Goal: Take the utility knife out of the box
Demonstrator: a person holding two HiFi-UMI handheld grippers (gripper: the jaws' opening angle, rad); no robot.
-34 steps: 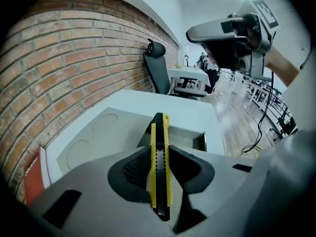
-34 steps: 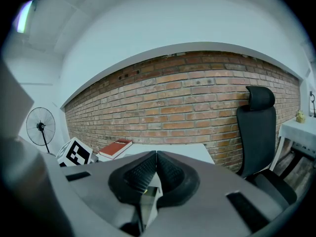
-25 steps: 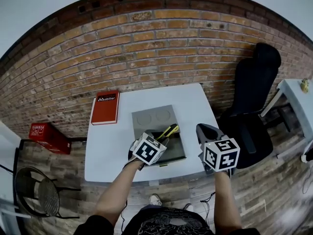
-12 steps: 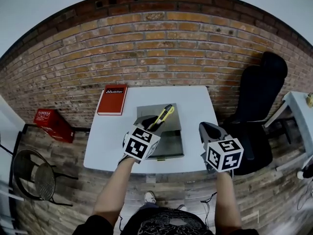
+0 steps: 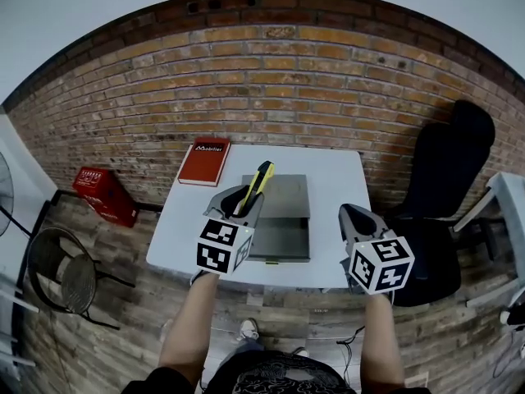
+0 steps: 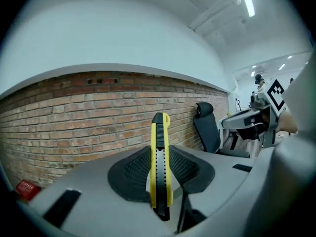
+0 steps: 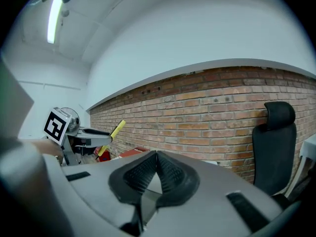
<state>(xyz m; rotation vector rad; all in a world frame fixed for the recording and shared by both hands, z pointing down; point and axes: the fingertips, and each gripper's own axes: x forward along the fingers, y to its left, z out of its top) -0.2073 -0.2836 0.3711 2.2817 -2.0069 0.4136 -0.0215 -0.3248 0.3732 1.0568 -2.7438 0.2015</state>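
My left gripper is shut on a yellow and black utility knife, which hangs in the air above the left edge of the open grey box. In the left gripper view the knife stands upright, pinched between the two black pads. The box sits on the white table, with its lid folded back towards the wall. My right gripper hovers over the table's right edge, its pads meeting at the tips with nothing between them. From the right gripper view the left gripper shows with the knife.
A red book lies on the table's far left corner. A brick wall stands behind. On the floor are a red crate and a wire stool at left. A black office chair stands right of the table.
My left gripper has risen with the knife, lifting it from the box to above its left edge, and tilted more level. The right gripper rose a little.
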